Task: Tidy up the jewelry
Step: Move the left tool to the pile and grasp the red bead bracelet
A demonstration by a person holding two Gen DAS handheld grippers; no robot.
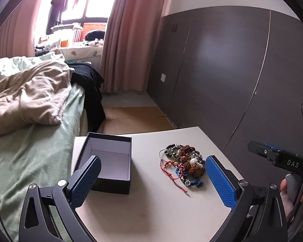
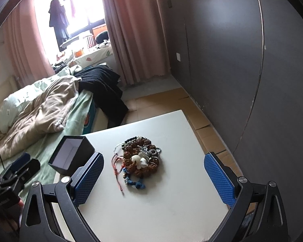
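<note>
Across the lower half of both frames, your two grippers hover over a pale counter (image 1: 151, 211), each with jaws spread wide and pinching nothing. At lower left of the left wrist view sits the black box (image 1: 109, 161), open and showing a bare white interior, just ahead of your left gripper (image 1: 153, 181) and closest to its left-hand pad. Right of centre lies the jewelry pile (image 1: 184, 164), a tangle of brown seed beads, dark and pale bracelets, red cord and a blue braided piece, heaped beside that gripper's right-hand pad. The right wrist view puts the jewelry pile (image 2: 140, 158) almost dead centre between the pads of your right gripper (image 2: 153, 179), straight ahead, with the red cord trailing toward you; the right hand looks better lined up for a first pick. The box (image 2: 71, 154) there sits left of the pile, apart from it. Only the left view shows the box floor fully; only the right view shows the left gripper's body at lower left.
</note>
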